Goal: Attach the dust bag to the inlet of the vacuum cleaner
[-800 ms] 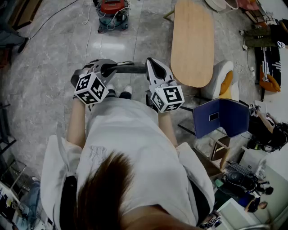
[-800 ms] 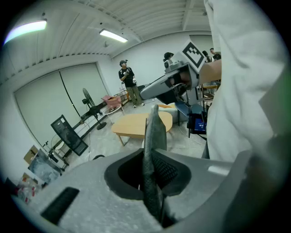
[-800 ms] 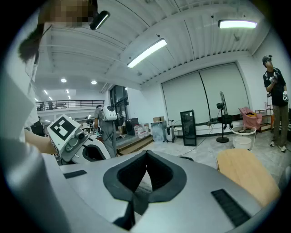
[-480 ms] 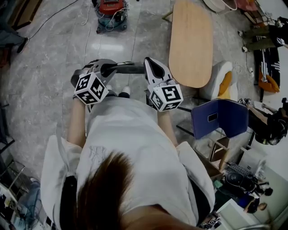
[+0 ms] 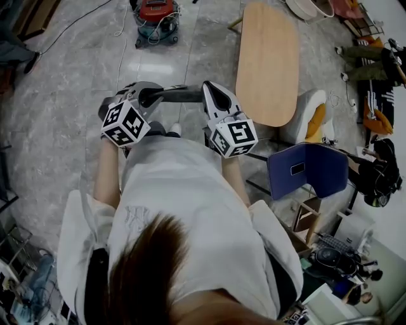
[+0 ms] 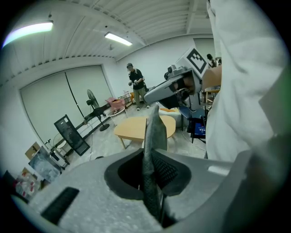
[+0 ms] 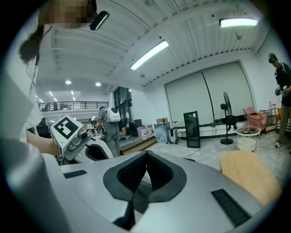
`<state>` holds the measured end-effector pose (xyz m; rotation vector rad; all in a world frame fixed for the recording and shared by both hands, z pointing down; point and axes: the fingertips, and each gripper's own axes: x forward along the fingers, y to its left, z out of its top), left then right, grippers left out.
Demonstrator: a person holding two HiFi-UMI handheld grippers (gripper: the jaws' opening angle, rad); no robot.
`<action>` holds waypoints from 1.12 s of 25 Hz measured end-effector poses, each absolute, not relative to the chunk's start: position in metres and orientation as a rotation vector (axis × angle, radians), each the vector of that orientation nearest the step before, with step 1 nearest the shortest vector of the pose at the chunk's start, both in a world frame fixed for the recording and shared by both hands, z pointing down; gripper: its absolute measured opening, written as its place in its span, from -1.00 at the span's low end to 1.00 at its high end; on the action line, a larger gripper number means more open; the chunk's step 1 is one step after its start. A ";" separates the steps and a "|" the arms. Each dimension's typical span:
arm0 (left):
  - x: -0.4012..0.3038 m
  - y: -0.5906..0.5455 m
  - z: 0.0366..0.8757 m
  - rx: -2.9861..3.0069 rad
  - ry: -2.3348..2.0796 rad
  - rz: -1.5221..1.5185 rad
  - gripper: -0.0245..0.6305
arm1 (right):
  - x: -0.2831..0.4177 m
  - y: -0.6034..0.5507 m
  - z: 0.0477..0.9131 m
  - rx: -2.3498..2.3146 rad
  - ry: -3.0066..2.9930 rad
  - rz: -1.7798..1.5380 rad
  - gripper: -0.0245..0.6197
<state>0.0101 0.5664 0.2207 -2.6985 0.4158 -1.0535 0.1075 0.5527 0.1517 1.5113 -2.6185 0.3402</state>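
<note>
I hold both grippers in front of my chest. The left gripper (image 5: pixel 152 96) (image 6: pixel 150 168) is shut on a flat dark grey dust bag (image 5: pixel 181 96) (image 6: pixel 153 136). The bag sticks out of the jaws, and its far end reaches the tip of the right gripper (image 5: pixel 211 94) (image 7: pixel 144 164). The right jaws are shut, with nothing showing past them. In the right gripper view the left gripper (image 7: pixel 72 136) is at the left. A red vacuum cleaner (image 5: pixel 155 19) with a hose stands on the floor far ahead of me.
A long oval wooden table (image 5: pixel 266 57) stands ahead on the right, with a white and orange seat (image 5: pixel 314 117) and a blue folding chair (image 5: pixel 307 168) beside it. People are at the right edge. A person (image 6: pixel 136 84) and a floor fan (image 7: pixel 227 113) are near the far wall.
</note>
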 end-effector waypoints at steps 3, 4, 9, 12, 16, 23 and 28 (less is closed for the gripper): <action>0.010 0.565 0.219 -2.707 0.430 -1.042 -0.80 | 0.109 0.551 0.150 1.516 -2.634 0.344 -0.92; 0.010 0.563 0.218 -2.709 0.433 -1.041 -0.80 | 0.109 0.550 0.150 1.515 -2.632 0.346 -0.92; 0.005 0.552 0.220 -2.718 0.424 -1.052 -0.80 | 0.105 0.539 0.153 1.514 -2.614 0.371 -0.92; 0.002 0.539 0.227 -2.728 0.421 -1.062 -0.80 | 0.103 0.526 0.159 1.507 -2.605 0.388 -0.92; -0.004 0.514 0.232 -2.747 0.406 -1.066 -0.80 | 0.098 0.499 0.165 1.511 -2.588 0.409 -0.92; -0.022 0.439 0.238 -2.766 0.358 -1.078 -0.80 | 0.074 0.421 0.168 1.527 -2.575 0.464 -0.92; -0.039 0.389 0.233 -2.745 0.300 -1.080 -0.80 | 0.059 0.371 0.160 1.561 -2.541 0.436 -0.92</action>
